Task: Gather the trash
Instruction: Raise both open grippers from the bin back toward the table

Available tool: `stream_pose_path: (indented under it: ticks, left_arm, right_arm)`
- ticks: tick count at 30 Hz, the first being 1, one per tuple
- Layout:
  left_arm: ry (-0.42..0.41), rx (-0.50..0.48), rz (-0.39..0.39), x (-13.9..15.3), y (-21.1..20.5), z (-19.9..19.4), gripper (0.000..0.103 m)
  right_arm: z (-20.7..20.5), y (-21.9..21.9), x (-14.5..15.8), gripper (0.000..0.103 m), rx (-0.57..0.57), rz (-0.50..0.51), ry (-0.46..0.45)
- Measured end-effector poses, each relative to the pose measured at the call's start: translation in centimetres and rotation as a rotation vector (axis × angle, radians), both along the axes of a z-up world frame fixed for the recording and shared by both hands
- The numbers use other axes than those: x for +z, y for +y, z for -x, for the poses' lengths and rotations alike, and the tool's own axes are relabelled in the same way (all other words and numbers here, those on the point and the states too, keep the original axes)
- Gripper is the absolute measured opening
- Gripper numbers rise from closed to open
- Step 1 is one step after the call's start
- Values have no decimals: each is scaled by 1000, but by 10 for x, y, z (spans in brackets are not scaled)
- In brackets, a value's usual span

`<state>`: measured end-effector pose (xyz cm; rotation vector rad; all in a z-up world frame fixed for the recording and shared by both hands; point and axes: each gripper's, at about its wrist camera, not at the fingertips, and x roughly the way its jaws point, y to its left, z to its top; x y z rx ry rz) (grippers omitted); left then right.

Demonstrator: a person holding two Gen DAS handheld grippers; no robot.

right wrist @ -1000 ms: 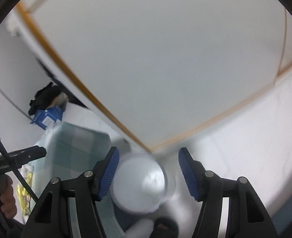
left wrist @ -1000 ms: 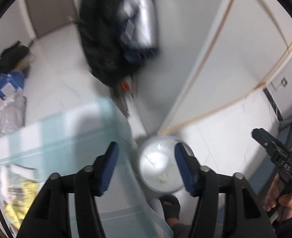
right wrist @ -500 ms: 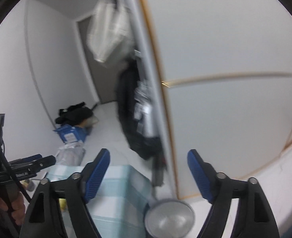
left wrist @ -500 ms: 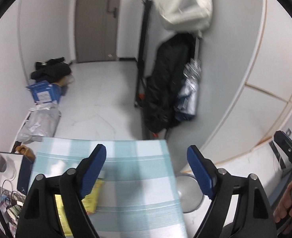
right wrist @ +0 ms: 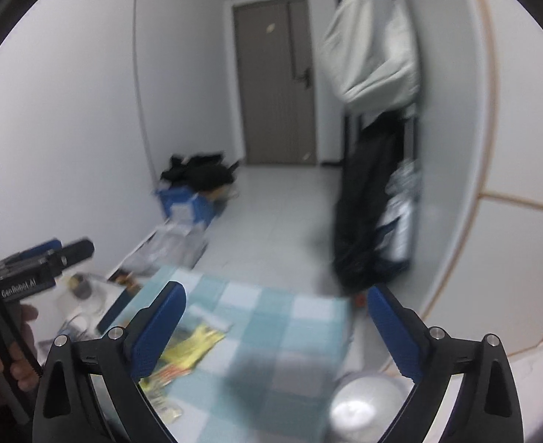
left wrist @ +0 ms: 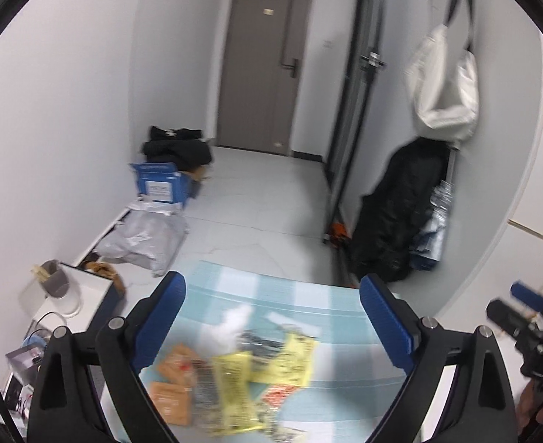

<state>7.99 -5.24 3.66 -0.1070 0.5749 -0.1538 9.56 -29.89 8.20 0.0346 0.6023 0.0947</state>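
Both claws spread wide, nothing held; left claw (left wrist: 271, 326) hovers over wrappers (left wrist: 256, 373) on the counter (left wrist: 330, 302), lining up; right claw (right wrist: 275, 330) waits near bin (right wrist: 367, 406)

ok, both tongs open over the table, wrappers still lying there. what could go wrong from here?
1. The yellow wrappers overlap the orange packets and the white tissue; the left tongs could pinch several at once, or flat film could slip out.
2. The bin sits low beside the table's right edge; a light wrapper could miss it.
3. Both views are motion-blurred, so aim may be off.
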Motion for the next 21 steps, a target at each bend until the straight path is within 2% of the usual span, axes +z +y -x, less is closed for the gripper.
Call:
stream_pose_path:
  ticks: [3, 9, 16, 21]
  left_arm:
    - [-11, 42, -8, -7, 25, 2, 100]
    - [5, 103, 7, -31, 66, -1, 101]
    - [71, 145, 51, -64, 100, -11, 101]
    - [131, 154, 102, -75, 121, -18, 101]
  right_arm:
    - [-8, 20, -12, 99, 62, -79, 74]
    - [-24, 57, -43, 99, 145, -180, 152]
    - [-39, 91, -76, 99, 182, -214, 241]
    - [-49, 117, -106, 99, 219, -237, 326]
